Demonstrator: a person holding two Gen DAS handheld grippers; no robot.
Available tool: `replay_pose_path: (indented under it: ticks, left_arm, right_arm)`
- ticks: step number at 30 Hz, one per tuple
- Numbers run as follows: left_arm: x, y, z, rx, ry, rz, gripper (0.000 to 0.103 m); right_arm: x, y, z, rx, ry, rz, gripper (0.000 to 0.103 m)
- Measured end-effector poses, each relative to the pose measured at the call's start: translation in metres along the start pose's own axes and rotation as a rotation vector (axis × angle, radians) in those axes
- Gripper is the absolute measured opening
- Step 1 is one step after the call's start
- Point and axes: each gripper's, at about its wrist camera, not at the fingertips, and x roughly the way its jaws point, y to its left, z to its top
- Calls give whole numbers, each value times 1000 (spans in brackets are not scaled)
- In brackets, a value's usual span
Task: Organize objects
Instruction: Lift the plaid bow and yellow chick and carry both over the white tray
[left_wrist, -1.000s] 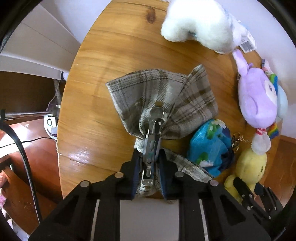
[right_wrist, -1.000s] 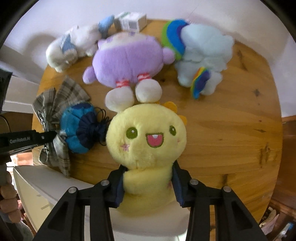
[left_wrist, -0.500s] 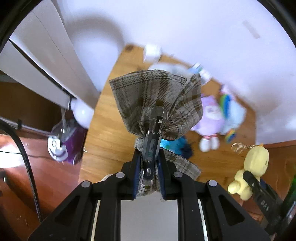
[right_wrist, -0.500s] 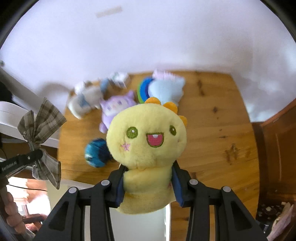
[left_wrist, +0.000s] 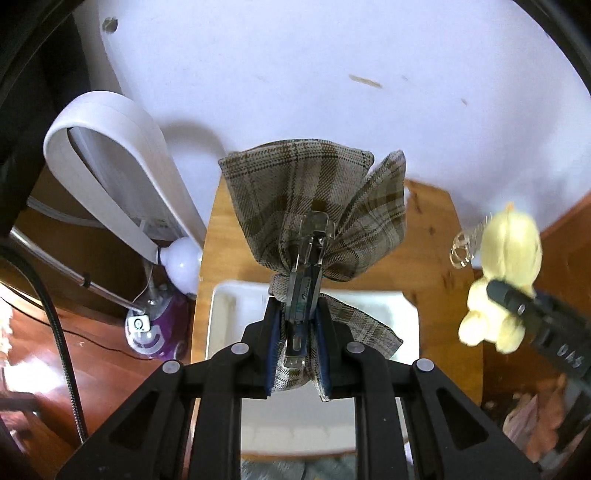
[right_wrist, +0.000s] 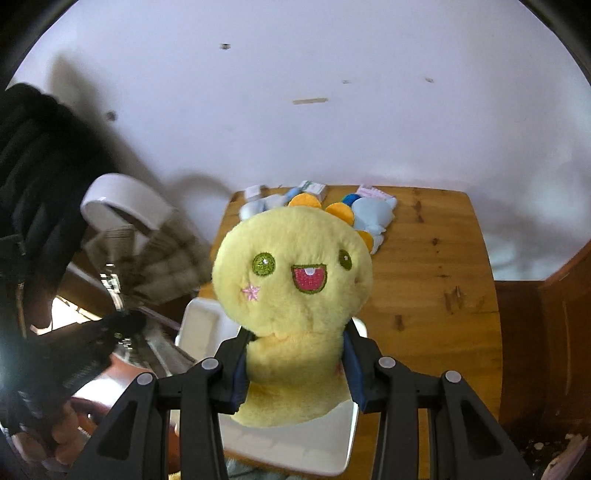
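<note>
My left gripper (left_wrist: 298, 332) is shut on a brown plaid bow hair clip (left_wrist: 314, 206), held by its metal clip high above the wooden table (left_wrist: 436, 266). In the right wrist view the same plaid bow (right_wrist: 155, 266) shows blurred at the left, in the left gripper (right_wrist: 122, 325). My right gripper (right_wrist: 293, 363) is shut on a yellow plush toy (right_wrist: 291, 280), its pads squeezing the body below the face. That yellow plush (left_wrist: 498, 280) also hangs at the right of the left wrist view. A white tray (left_wrist: 221, 317) lies on the table below both grippers.
Several plush toys (right_wrist: 373, 218) and small boxes (right_wrist: 314, 188) lie at the table's far edge by the white wall. A white curved appliance (left_wrist: 110, 184) and a purple device (left_wrist: 151, 328) stand left of the table. A hand (right_wrist: 59, 432) shows at lower left.
Both grippers have risen well above the table with the bow and the yellow plush still held. The toys on the table now look far smaller, and the white tray has come into view beneath.
</note>
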Motion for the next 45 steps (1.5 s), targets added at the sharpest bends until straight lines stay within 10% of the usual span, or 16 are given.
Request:
replay_pose_path:
  ticks: [7,45]
  left_arm:
    - [-22,-8,-38,223,46,33,19]
    - [28,-5,-111,317,91,201,25]
  right_arm:
    - [-25,9,-44,1,10,59,43]
    - [62,0,-105,66,286,17,47]
